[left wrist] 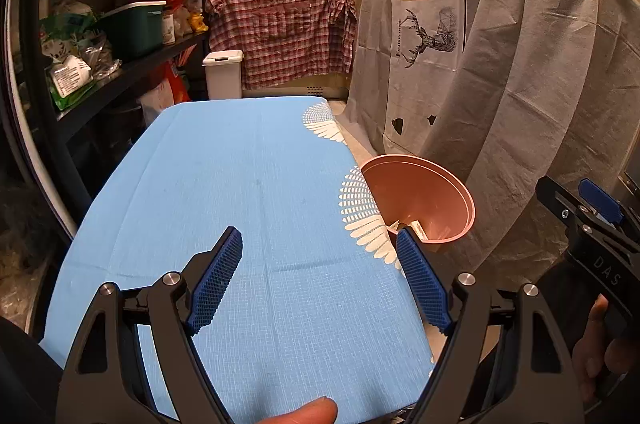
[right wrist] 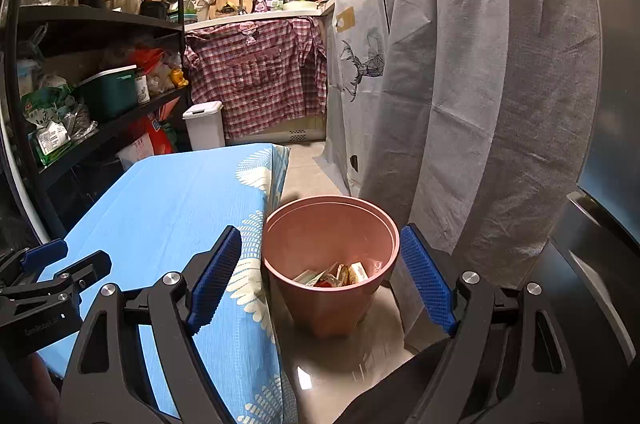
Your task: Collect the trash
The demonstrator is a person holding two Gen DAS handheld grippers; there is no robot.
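Note:
A pink bin (right wrist: 332,264) stands on the floor right of a table with a blue cloth (right wrist: 160,208). Several wrappers (right wrist: 336,274) lie in the bin's bottom. My right gripper (right wrist: 320,276) is open and empty, held above and in front of the bin. My left gripper (left wrist: 318,276) is open and empty over the blue cloth (left wrist: 240,192). In the left wrist view the bin (left wrist: 420,196) is at the right, past the table edge, and the right gripper's body (left wrist: 592,224) shows at the far right. The left gripper also shows at the left of the right wrist view (right wrist: 52,276).
Black shelves (left wrist: 100,36) full of bags and boxes run along the left. A grey cloth (right wrist: 480,104) hangs from the counter on the right. A white lidded bin (right wrist: 204,124) and a plaid cloth (right wrist: 256,76) stand at the far end. The floor is glossy tile (right wrist: 340,364).

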